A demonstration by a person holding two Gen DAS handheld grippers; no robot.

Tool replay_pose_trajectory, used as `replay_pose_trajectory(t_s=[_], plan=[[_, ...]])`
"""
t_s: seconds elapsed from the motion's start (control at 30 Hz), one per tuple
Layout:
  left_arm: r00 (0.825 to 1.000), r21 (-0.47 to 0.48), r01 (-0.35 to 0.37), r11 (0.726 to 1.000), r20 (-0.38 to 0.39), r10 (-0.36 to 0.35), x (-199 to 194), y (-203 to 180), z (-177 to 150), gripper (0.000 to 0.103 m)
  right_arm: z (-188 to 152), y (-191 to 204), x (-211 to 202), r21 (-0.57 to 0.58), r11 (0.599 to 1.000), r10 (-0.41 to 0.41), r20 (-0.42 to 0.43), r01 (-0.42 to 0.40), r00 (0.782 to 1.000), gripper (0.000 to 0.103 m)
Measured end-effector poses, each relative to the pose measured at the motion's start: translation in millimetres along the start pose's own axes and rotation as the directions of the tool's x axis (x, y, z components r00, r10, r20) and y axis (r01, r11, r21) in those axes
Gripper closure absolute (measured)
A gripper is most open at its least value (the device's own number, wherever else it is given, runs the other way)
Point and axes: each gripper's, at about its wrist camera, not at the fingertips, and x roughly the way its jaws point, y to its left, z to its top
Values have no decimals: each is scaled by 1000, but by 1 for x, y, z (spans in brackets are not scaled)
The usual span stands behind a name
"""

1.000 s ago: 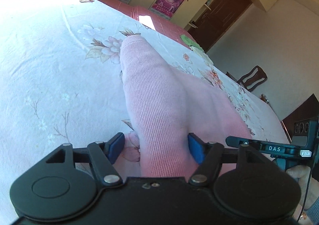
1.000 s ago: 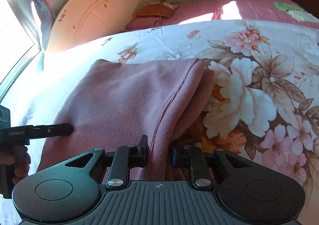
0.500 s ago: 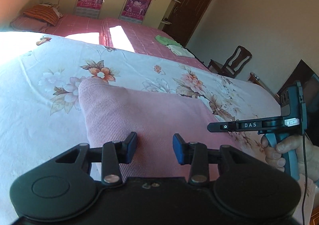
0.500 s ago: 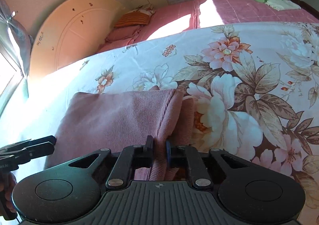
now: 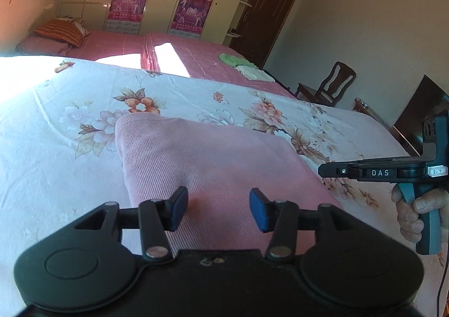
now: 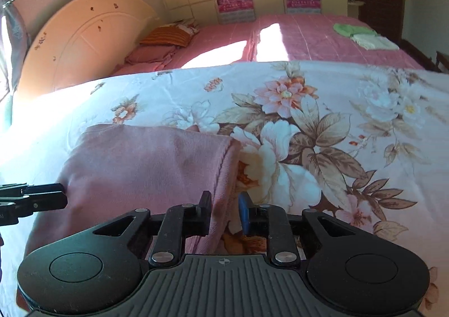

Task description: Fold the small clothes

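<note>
A folded pink knit garment [image 5: 213, 159] is being shown lying flat on the floral bedsheet [image 5: 56, 148], filling the lower centre of the left wrist view and the lower left of the right wrist view. Its ribbed edge is seen running down toward the bottom centre of the right wrist frame.

The left gripper [image 5: 219, 209] is being held above the garment at bottom centre, its jaws being opened, roughly half spread. Nothing is being gripped: the blue pads [image 5: 179, 207] are standing clear of the cloth, which is only seen below and between them.

The right gripper [image 6: 224, 211] is being held at the garment's right-hand edge, bottom centre of its own view. Its jaws are being opened too, with only a narrow gap so far. The ribbed edge fold is lying between the fingers; whether the pads are still pressing on it cannot be told for sure, though a gap is showing on the blue pad's side.

In the left wrist view the right gripper is also being seen at the right edge of the frame, gripped by a hand [image 5: 412, 213]. A second bed with a pink cover [image 6: 308, 36] is being shown in the upper part of both frames, with folded green and white cloths [image 6: 362, 36] lying on it.
</note>
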Motion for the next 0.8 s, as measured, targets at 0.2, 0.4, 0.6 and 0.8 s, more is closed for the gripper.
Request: replay_pose_trajectory(t_s=[0.2,0.4,0.6,0.8], plan=[[996,66,-60,996,-67,64,13,-15,-28,54,-35,37,6,-226,974,-31,-86,11,996,85],[994,88,-95,992,-39,99,-10,-25,-28,55,-38,18,0,-96,991,-96,-52,91,994,90],[989,-6,-143,990,-21,143,-54,-13,-63,55,-64,8,-45,68,998,14,-70,-9,997,82],[984,-59,-173,983,-61,170,-48,-8,-83,52,-94,12,-34,85,996,36,-91,-28,995,78]])
